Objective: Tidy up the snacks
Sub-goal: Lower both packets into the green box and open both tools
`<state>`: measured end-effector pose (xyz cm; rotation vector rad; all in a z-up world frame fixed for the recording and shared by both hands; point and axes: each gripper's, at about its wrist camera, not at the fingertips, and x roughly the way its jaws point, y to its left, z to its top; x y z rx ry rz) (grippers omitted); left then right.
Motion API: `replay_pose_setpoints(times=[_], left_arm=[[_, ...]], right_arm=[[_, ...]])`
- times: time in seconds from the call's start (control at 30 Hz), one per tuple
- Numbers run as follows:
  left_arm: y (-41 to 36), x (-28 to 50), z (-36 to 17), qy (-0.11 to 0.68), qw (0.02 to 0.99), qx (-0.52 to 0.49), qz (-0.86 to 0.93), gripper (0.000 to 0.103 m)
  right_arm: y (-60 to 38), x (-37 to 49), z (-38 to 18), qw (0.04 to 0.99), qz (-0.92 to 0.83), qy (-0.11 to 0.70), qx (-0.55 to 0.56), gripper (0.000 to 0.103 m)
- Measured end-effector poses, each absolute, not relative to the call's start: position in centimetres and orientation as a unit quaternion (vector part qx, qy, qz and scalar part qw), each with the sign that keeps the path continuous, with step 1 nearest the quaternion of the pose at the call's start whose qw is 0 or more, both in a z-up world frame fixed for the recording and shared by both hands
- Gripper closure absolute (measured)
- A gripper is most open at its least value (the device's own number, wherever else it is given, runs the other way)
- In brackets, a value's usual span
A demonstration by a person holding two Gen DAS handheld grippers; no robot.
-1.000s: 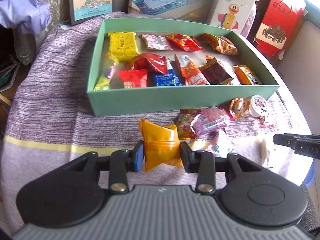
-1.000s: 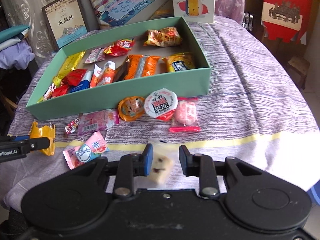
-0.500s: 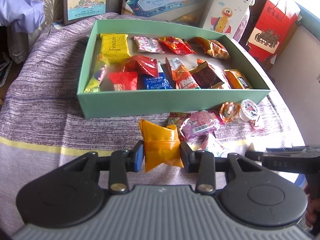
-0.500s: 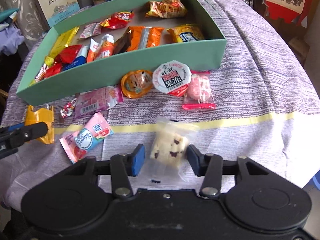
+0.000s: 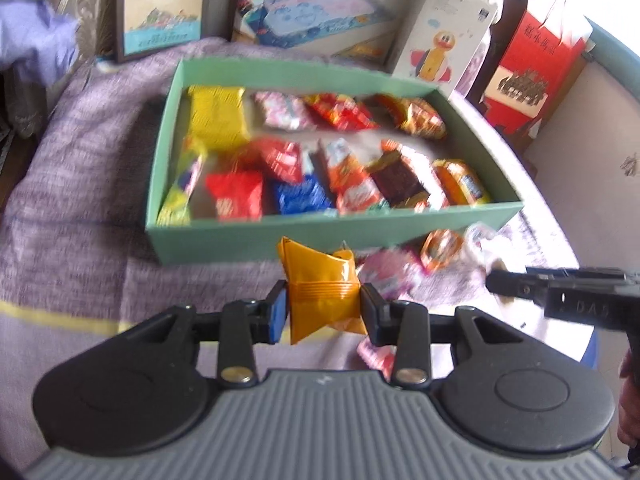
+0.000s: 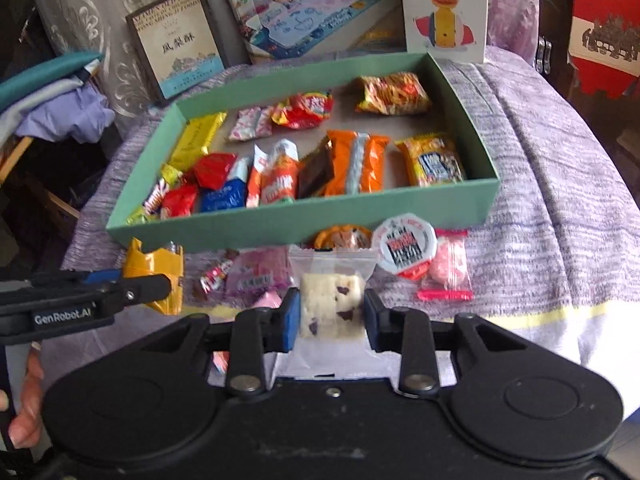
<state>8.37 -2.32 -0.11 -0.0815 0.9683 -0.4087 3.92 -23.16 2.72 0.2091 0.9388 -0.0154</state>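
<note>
Nougat packet (image 6: 332, 300) lifted off purple tablecloth (image 6: 560, 184)

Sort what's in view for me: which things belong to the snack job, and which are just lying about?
Job:
- left gripper, shut on orange packet
- right gripper, jaws closing on clear-wrapped cake
- green box
- loose snacks: jelly cup, pink candy

Lying about:
- duck carton
- play-mat box
- red bag
- pastry box

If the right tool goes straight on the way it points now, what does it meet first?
Probably the near wall of the green box, or the orange candy before it; depth is unclear. The right tool, closing, grips a white nougat packet.
</note>
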Motion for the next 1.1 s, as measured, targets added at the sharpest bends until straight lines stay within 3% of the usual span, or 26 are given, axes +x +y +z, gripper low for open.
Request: replay_pose_setpoints(times=[0.27,0.63,0.7,0.73,0.77,0.8,0.87,0.93,0.97,1.1], left_arm=[[-5.3,13.5,3.2,0.425,0.88,-0.019,-0.212,0.065],[-11.1,22.3,3.1,0.434,0.874,-0.015,-0.218,0.065],[-12.0,23.2,2.9,0.433,0.876,-0.016,-0.213,0.062],[-12.4,23.7,2.7,0.433,0.878,-0.016,-0.205,0.052],[-12.7,24.0,2.5,0.435,0.879,-0.015,-0.195,0.033],[-12.9,24.3,2.3,0.437,0.88,-0.014,-0.184,0.024],[-12.7,24.5,2.0,0.437,0.885,-0.019,-0.163,0.005],[-12.1,24.6,1.7,0.443,0.882,-0.029,-0.158,0.0],[-12.0,24.5,1.5,0.447,0.88,-0.029,-0.155,0.0],[-11.7,23.8,0.9,0.46,0.874,-0.021,-0.152,0.0]], right_arm=[[-27.0,10.0,4.9,0.903,-0.02,0.411,0.126,0.071],[-30.5,18.1,4.4,0.907,-0.033,0.396,0.141,0.071],[-30.8,19.2,4.1,0.907,-0.032,0.396,0.142,0.069],[-30.8,19.6,3.9,0.907,-0.033,0.395,0.144,0.068],[-31.0,19.9,3.8,0.907,-0.034,0.394,0.146,0.056],[-31.0,20.0,3.7,0.907,-0.037,0.392,0.15,0.035],[-31.5,19.8,3.7,0.909,-0.058,0.383,0.152,0.026],[-32.1,19.2,3.5,0.908,-0.061,0.381,0.165,0.014],[-32.4,18.9,3.4,0.906,-0.059,0.381,0.172,0.0],[-32.4,17.6,3.5,0.907,-0.057,0.379,0.172,0.0]])
